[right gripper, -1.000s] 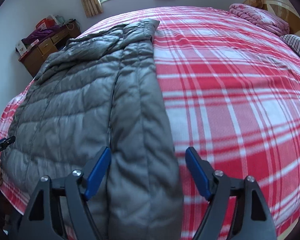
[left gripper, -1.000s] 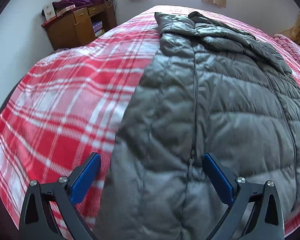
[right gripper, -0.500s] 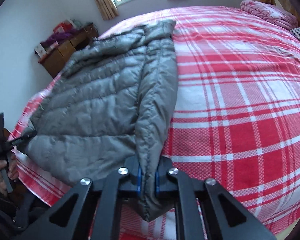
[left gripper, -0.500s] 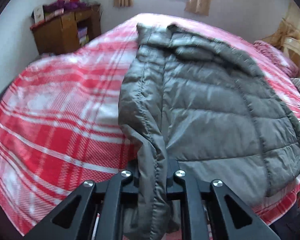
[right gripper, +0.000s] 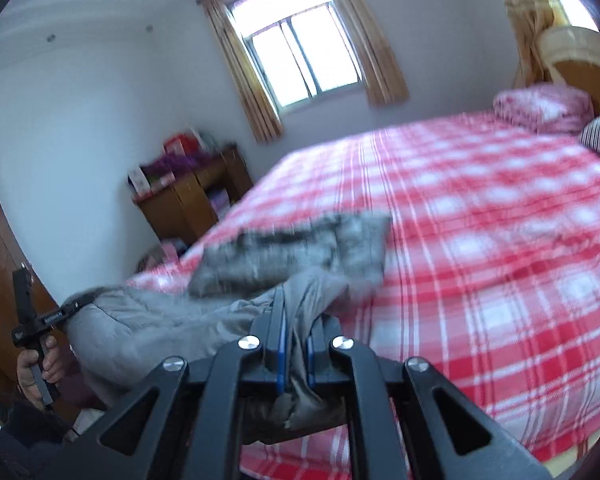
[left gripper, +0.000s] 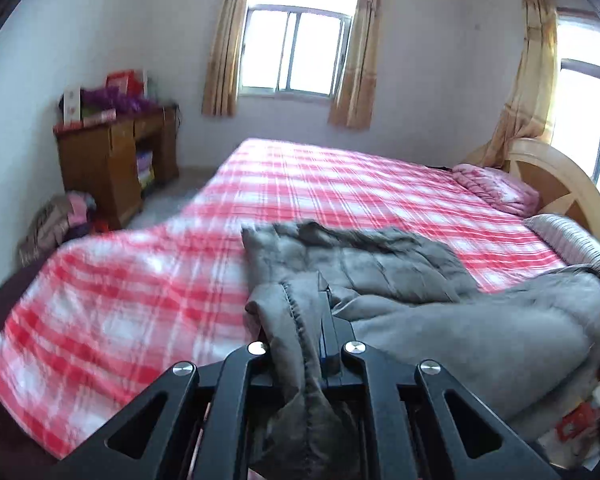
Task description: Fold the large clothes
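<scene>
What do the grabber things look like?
Both are black frames with triangle-shaped holes and round silver screws. The right gripper has blue pads on its fingers. The left gripper looks the same; its hand grips a black handle bearing tiny white writing.

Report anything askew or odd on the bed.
Nothing is damaged or spilled. The grey jacket is bunched and uneven because both grippers, left and right, pinch its near hem above the plaid bedspread.
</scene>
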### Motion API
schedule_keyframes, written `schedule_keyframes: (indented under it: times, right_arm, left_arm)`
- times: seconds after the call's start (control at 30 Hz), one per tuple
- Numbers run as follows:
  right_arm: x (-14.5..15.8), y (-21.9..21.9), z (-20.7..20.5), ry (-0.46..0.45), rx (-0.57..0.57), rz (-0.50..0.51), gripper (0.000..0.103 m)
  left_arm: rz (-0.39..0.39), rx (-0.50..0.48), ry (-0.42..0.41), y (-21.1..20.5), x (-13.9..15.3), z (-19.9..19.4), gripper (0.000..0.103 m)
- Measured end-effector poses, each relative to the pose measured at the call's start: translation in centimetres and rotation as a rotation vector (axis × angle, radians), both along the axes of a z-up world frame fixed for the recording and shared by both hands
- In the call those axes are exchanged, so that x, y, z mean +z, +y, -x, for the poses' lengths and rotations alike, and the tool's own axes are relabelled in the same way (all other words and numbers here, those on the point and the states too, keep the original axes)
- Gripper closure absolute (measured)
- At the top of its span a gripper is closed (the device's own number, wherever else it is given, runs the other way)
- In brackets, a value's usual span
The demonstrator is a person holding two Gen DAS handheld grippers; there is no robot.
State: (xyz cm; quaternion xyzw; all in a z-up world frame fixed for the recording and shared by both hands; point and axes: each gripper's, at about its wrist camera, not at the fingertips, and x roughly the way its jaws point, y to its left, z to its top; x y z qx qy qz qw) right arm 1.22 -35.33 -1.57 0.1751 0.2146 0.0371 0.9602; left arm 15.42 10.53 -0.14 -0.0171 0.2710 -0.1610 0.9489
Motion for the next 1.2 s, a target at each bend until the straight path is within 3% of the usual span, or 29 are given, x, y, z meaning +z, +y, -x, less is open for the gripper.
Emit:
schedule_keyframes:
  times: [0.07,0.23,0.37,0.53,0.63,0.67,0.7,0.77,0.83,0.97,1.03,1.2]
  right_arm:
    - [0.6,-0.6,-2.2,-0.014,-0.010,0.013,0.094]
    - [-0.7,-2.7,-12.1,0.020,-0.058,0.012,0.094]
    - [-1.7,-4.4,-18.3,0.049,-0.099,0.009,0.094]
    - [-4.3,-6.9,-24.0,0.117,-0.137,-0.007,0.094]
    - [-5.8,-7.6,-26.2,0.151,-0.147,-0.016,0.094]
    - [-6.5,-7.9,-27.3,0.158,-0.159,-0.011,0.093]
    - [-6.8,-8.1,-28.0,0.163,-0.169,-0.010,0.093]
    - [-7.4,-8.7,-29.3,0.176,-0.198,-0.012,0.082]
    - [-8.0,-9.2,-31.1,0.200,-0.235,-0.012,0.022]
    - [-7.3,-8.9,-32.7,0.163,-0.286,0.052,0.018]
    - [-6.6,-8.1,-32.6,0.163,-0.314,0.072,0.018]
    - [-6.4,-1.8,-33.5,0.177,-0.219,0.172,0.018]
  left_arm:
    - [-0.018,0.011,0.008,-0.6,-0.4,-3.7,0.095]
    - [-0.074,0.058,0.026,-2.9,-2.5,-13.9,0.095]
    - [-0.101,0.070,0.055,-4.6,-4.2,-18.7,0.091]
    - [-0.060,0.097,0.148,-5.0,-5.8,-23.8,0.079]
    - [-0.037,0.173,0.144,-4.6,-6.3,-26.0,0.051]
    - [-0.045,0.227,0.122,-4.3,-6.2,-26.3,0.028]
    - [-0.044,0.294,0.085,-3.8,-6.2,-26.8,0.015]
    - [-0.026,0.357,0.058,-3.0,-6.2,-27.6,0.014]
    - [-0.058,0.442,0.078,-2.7,-6.5,-28.6,0.014]
    - [-0.089,0.560,0.034,-3.5,-6.3,-27.9,0.014]
    - [-0.129,0.580,-0.041,-5.4,-5.9,-26.5,0.014]
    - [-0.303,0.510,-0.119,-11.8,-6.6,-25.8,0.013]
